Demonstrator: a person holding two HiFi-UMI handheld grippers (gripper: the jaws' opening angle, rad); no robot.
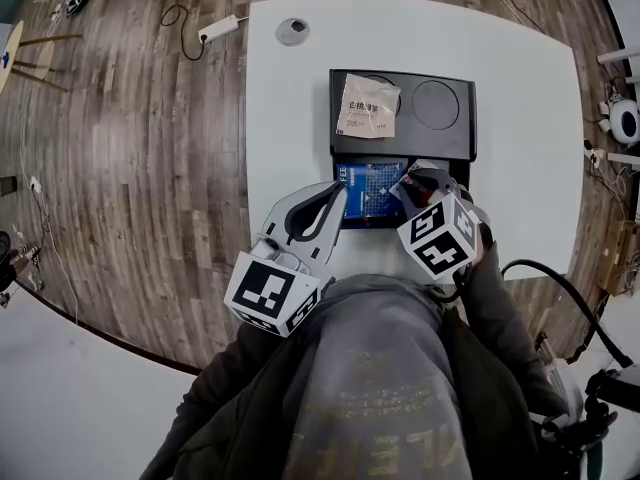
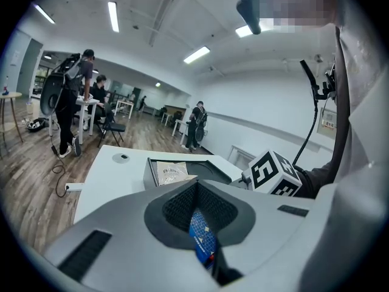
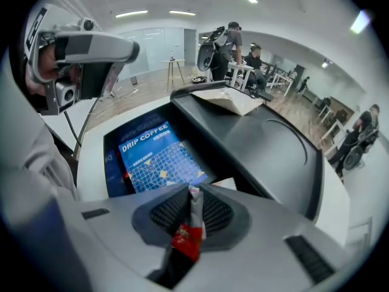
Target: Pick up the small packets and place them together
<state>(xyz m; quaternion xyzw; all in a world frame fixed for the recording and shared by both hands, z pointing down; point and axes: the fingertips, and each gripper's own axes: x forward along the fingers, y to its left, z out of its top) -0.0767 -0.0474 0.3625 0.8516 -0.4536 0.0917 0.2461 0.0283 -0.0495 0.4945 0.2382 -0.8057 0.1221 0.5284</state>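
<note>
My right gripper (image 3: 193, 190) is shut on a small red and white packet (image 3: 187, 239) that stands edge-on between its pads. It hangs steeply over the near compartment of the black tray (image 1: 455, 143), where a blue drip coffee packet (image 3: 159, 160) lies flat. In the head view the right gripper (image 1: 415, 183) is at that blue packet's (image 1: 372, 190) right edge. My left gripper (image 1: 335, 196) is at the packet's left edge. A blue patterned packet (image 2: 202, 236) sits between the closed pads of the left gripper (image 2: 196, 184). A beige packet (image 1: 367, 106) rests on the tray's far half.
The tray sits mid-table on a white table (image 1: 520, 98) with a round grommet (image 1: 292, 31) at the far left. A power strip (image 1: 218, 30) and cables lie on the wood floor. People stand at desks (image 2: 79, 102) far behind.
</note>
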